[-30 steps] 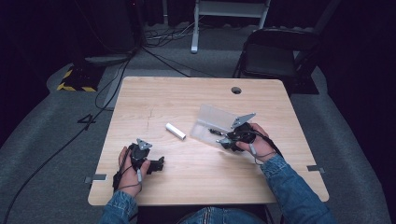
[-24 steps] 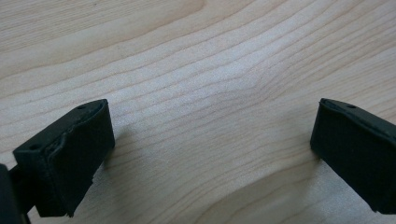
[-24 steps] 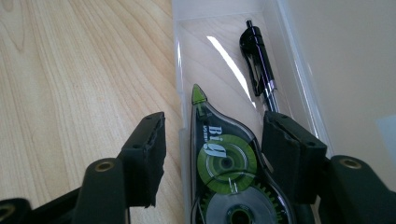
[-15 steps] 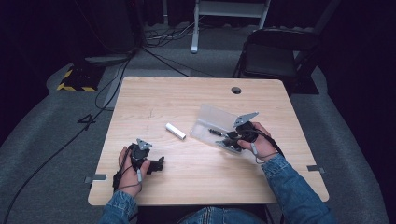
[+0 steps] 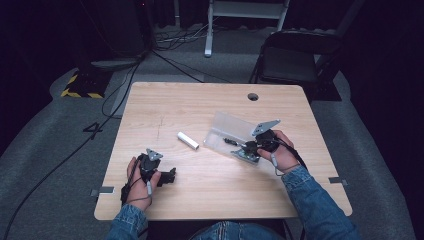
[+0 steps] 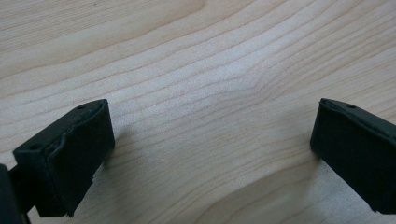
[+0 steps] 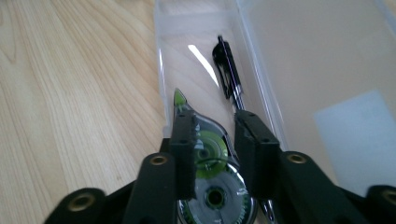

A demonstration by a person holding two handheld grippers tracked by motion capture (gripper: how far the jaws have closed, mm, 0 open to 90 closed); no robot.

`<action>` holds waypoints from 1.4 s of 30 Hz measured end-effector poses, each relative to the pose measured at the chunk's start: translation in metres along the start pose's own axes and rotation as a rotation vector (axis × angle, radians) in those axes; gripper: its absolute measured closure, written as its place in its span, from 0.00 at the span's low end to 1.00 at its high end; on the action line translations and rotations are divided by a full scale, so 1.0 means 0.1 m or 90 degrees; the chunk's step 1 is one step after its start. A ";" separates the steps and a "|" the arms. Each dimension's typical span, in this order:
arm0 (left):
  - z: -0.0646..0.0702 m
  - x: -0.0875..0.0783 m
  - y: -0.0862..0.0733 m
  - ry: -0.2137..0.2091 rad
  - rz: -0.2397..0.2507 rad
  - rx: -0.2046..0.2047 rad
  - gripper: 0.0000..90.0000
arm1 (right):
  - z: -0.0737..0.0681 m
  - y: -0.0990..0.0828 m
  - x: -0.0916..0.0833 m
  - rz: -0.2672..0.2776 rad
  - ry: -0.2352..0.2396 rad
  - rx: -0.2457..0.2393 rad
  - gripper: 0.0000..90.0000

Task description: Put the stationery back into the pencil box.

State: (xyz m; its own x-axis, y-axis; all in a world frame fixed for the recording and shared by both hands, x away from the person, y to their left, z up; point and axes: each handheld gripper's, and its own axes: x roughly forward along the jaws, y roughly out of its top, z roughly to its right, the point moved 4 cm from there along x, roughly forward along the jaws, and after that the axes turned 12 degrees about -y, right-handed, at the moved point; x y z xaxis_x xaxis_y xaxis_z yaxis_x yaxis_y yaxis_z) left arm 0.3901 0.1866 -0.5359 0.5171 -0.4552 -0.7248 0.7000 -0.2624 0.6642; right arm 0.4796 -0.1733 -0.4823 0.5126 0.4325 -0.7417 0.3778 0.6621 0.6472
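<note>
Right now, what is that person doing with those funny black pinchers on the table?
A person holds a two-jaw gripper in each hand at a pale wooden table. The right gripper has just been closing its jaws around a clear green-and-grey correction tape dispenser inside an open clear plastic case, beside a black pen. The left gripper rests open on bare wood. A small white cylinder lies between them, untouched.

The bench point(image 5: 200, 105) is pale wood with wavy grain. On it lies a white tube point(image 5: 188, 140). The case point(image 7: 261, 56) is clear plastic with a pale blue patch on its lid. In it lie a black pen point(image 7: 229, 74) and a tape roller point(image 7: 205, 158), clear with a green wheel and green tip. Both tongs, left point(image 6: 210, 154) and right point(image 7: 215, 140), are black. The sleeves point(image 5: 320, 205) are blue denim. The floor point(image 5: 45, 165) is grey.
</note>
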 end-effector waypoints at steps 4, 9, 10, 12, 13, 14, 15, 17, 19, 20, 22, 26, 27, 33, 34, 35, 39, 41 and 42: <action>0.00 0.00 0.00 0.001 0.000 0.002 0.00 | -0.07 0.09 -0.04 0.030 0.001 0.002 0.72; -0.01 -0.02 -0.02 -0.001 -0.002 0.002 0.00 | -0.16 0.22 -0.05 0.053 0.012 0.003 0.71; -0.01 -0.03 -0.03 -0.002 -0.001 0.004 0.00 | -0.20 0.25 -0.04 0.056 0.012 0.001 0.69; -0.02 -0.04 -0.04 -0.003 -0.002 0.004 0.00 | -0.22 0.28 -0.03 0.056 0.012 0.003 0.67; -0.03 -0.05 -0.05 -0.005 -0.001 0.007 0.00 | -0.23 0.29 -0.02 0.057 0.011 0.007 0.67; -0.03 -0.05 -0.05 -0.005 -0.003 0.009 0.00 | -0.24 0.31 -0.01 0.059 0.011 0.007 0.67; -0.03 -0.06 -0.05 -0.005 -0.004 0.009 0.00 | -0.26 0.33 -0.01 0.062 0.012 0.008 0.65; -0.03 -0.06 -0.05 -0.005 -0.003 0.008 0.00 | -0.29 0.37 0.00 0.068 0.011 0.011 0.64; -0.03 -0.06 -0.06 -0.008 -0.002 0.009 0.00 | -0.30 0.39 0.00 0.070 0.010 0.013 0.63; -0.04 -0.07 -0.07 -0.007 -0.004 0.010 0.00 | -0.32 0.42 0.00 0.073 0.008 0.014 0.61; -0.04 -0.08 -0.07 -0.009 -0.004 0.012 0.00 | -0.34 0.47 0.02 0.081 0.009 0.023 0.60; -0.04 -0.10 -0.09 -0.010 -0.003 0.014 0.00 | -0.40 0.61 0.10 0.083 0.004 0.022 0.55; -0.04 -0.10 -0.10 -0.012 -0.005 0.015 0.00 | -0.40 0.61 0.10 0.083 0.004 0.022 0.55; -0.05 -0.10 -0.09 -0.014 -0.004 0.020 0.00 | -0.45 0.73 0.21 0.072 0.003 0.026 0.55; -0.06 -0.10 -0.09 -0.015 -0.006 0.020 0.00 | -0.45 0.74 0.23 0.071 0.003 0.025 0.55; -0.06 -0.10 -0.09 -0.014 -0.005 0.017 0.00 | -0.46 0.76 0.24 0.070 0.001 0.026 0.55; -0.07 -0.09 -0.08 -0.015 -0.005 0.018 0.00 | -0.50 0.82 0.32 0.065 0.000 0.028 0.54; -0.08 -0.09 -0.07 -0.016 -0.006 0.019 0.00 | -0.51 0.86 0.36 0.066 0.000 0.026 0.53; -0.08 -0.09 -0.07 -0.015 -0.006 0.018 0.00 | -0.52 0.87 0.38 0.065 0.001 0.027 0.53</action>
State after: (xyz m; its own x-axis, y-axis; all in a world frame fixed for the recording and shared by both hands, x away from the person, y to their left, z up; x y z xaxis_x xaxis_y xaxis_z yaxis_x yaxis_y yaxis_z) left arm 0.3845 0.1991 -0.5359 0.4987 -0.4732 -0.7262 0.6904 -0.2898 0.6629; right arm 0.4922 -0.0673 -0.4631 0.5492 0.4973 -0.6716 0.3564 0.5875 0.7265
